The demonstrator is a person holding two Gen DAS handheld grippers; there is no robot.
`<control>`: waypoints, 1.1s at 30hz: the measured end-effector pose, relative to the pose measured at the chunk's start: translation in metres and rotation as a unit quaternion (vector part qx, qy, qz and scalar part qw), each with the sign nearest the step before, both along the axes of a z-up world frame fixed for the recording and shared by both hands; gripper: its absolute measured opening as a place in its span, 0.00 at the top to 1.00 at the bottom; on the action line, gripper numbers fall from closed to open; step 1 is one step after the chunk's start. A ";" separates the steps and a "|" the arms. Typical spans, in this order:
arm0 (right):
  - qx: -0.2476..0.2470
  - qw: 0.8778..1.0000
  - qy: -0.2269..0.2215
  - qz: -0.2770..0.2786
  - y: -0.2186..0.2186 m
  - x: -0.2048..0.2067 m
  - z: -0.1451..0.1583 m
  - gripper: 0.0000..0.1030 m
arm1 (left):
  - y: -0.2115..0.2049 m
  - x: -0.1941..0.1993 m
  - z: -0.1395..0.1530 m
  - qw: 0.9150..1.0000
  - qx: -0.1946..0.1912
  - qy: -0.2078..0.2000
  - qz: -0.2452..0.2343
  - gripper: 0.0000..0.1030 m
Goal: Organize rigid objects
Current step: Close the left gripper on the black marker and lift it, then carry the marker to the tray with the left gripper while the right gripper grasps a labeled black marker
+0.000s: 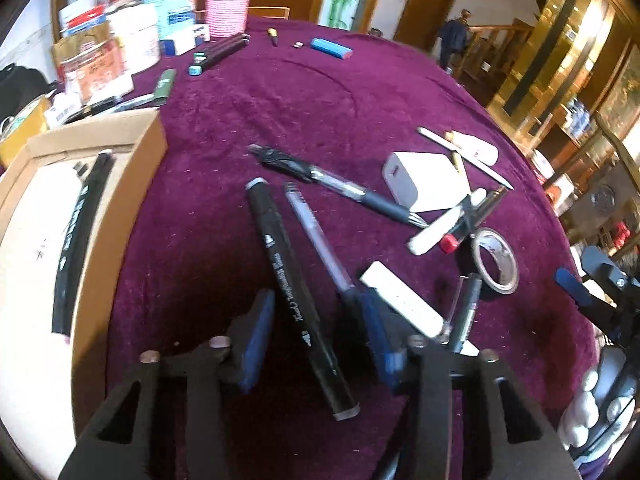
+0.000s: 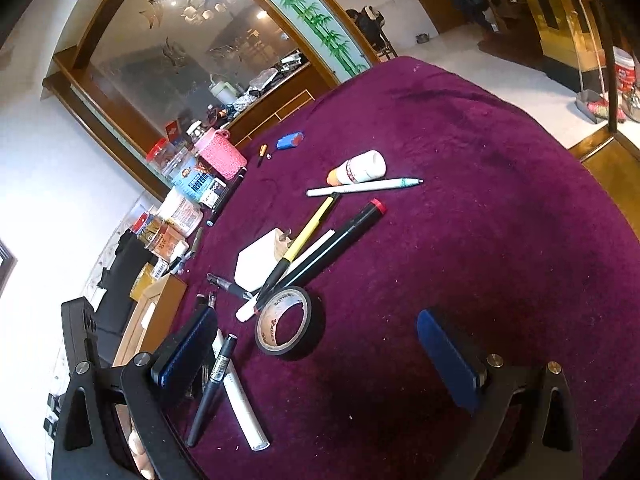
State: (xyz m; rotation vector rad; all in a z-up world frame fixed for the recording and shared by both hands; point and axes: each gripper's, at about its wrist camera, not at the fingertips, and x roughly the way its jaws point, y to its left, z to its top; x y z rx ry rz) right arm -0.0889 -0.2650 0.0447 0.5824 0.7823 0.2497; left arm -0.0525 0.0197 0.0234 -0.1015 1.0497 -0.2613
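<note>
Between the blue pads of the left gripper (image 1: 316,340), a black marker (image 1: 298,296), lying flat on the purple tablecloth (image 1: 280,112), white lettering up, grey cap end pointing away. Jaws spread wide, pads clear of the barrel on both sides, nothing gripped. Just right of the marker, a clear-barrelled pen (image 1: 316,240), its dark cap under the right pad. Left of the claw, a cardboard box (image 1: 132,184) with another black marker (image 1: 78,240) already inside on the white lining. Ahead and right, a black gel pen (image 1: 340,184), a white charger block (image 1: 426,180), a white eraser bar (image 1: 402,298) and a roll of black tape (image 1: 494,262).

Over the same cloth, the right gripper (image 2: 320,352), jaws fully apart, empty. Just ahead of the gap and nearer the left pad, the tape roll (image 2: 288,322), flat on the cloth. Beyond it, a fan of pens against the charger block (image 2: 260,258): a yellow-barrelled pen (image 2: 304,240), a black marker with a red cap (image 2: 340,236). Farther ahead, a white pen (image 2: 364,187) and a small white bottle (image 2: 358,168). Beside the left pad, a black pen (image 2: 214,388) across a white tube (image 2: 240,400).
</note>
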 end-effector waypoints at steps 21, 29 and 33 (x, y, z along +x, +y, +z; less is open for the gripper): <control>0.001 1.000 0.017 -0.002 -0.001 0.003 -0.005 0.01 | -0.013 0.015 -0.006 0.987 0.149 -0.051 0.011 0.67; 0.002 0.999 0.036 0.001 -0.001 0.007 -0.010 0.01 | 0.008 0.007 -0.001 0.997 0.048 -0.053 -0.015 0.87; -0.007 0.999 0.046 0.010 0.003 0.011 -0.012 0.01 | 0.024 -0.020 0.022 0.997 -0.010 -0.075 -0.024 0.87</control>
